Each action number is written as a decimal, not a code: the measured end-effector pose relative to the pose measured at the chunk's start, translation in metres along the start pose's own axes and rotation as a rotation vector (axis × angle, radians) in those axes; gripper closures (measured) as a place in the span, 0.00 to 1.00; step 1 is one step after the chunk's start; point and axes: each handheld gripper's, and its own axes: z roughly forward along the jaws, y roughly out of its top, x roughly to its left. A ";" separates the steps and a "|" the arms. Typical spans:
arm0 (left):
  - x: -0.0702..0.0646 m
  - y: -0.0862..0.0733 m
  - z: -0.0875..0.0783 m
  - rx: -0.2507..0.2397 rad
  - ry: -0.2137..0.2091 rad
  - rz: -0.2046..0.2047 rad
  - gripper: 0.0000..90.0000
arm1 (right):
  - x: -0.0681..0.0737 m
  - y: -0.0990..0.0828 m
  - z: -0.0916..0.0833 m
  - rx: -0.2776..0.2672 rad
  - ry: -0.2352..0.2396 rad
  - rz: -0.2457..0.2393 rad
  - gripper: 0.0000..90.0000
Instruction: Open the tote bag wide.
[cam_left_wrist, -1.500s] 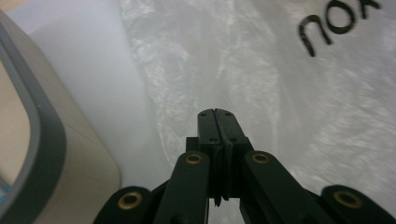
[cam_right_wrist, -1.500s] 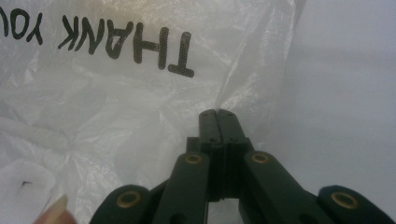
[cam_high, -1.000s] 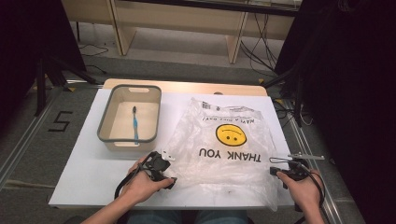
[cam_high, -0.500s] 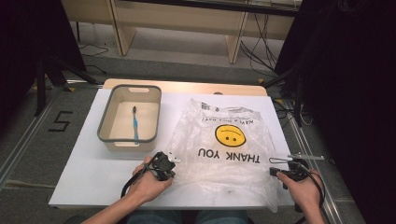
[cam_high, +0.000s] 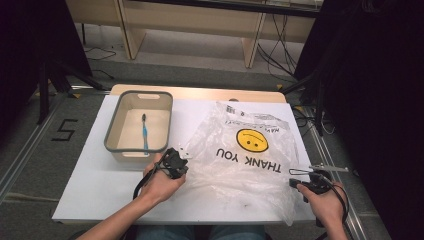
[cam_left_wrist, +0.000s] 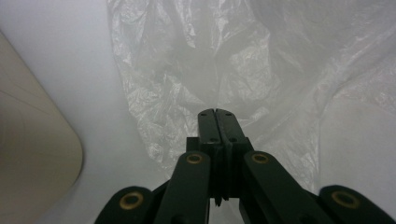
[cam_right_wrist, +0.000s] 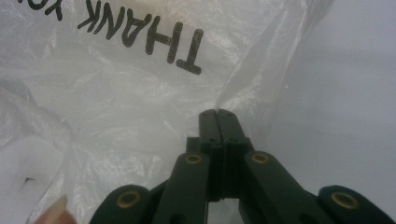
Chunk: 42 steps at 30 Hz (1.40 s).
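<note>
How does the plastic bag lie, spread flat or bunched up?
Mostly spread: the plastic bag lies crumpled but open across the white table, its smiley face and THANK YOU print fully readable.

— Printed on the plastic bag (cam_high: 245, 160): "THANK YOU" in black capitals, upside down in the high view, below a yellow smiley face (cam_high: 252, 140).

— Same wording in the right gripper view?

— Partly. "THANK" complete there on the bag film (cam_right_wrist: 140, 39), plus the first letters of "YOU" cut off at the top edge.

— Anything else on the bag?

— A smaller line of print above the smiley, too blurred to read. A small barcode-like mark (cam_high: 230, 108) at the far edge, unreadable.

— Off the bench?

— A black "5" (cam_high: 64, 129) marked on the floor, left of the bench. Nothing legible in the left gripper view.
</note>
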 end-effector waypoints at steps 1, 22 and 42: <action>0.001 0.001 0.000 0.002 0.001 -0.003 1.00 | 0.000 0.000 -0.001 -0.001 0.000 -0.001 1.00; 0.025 0.047 0.017 -0.081 0.134 -0.061 1.00 | 0.016 0.005 -0.005 -0.084 0.015 -0.040 1.00; 0.040 0.068 0.023 -0.156 0.165 -0.146 1.00 | 0.038 0.001 0.012 0.013 0.103 -0.122 0.98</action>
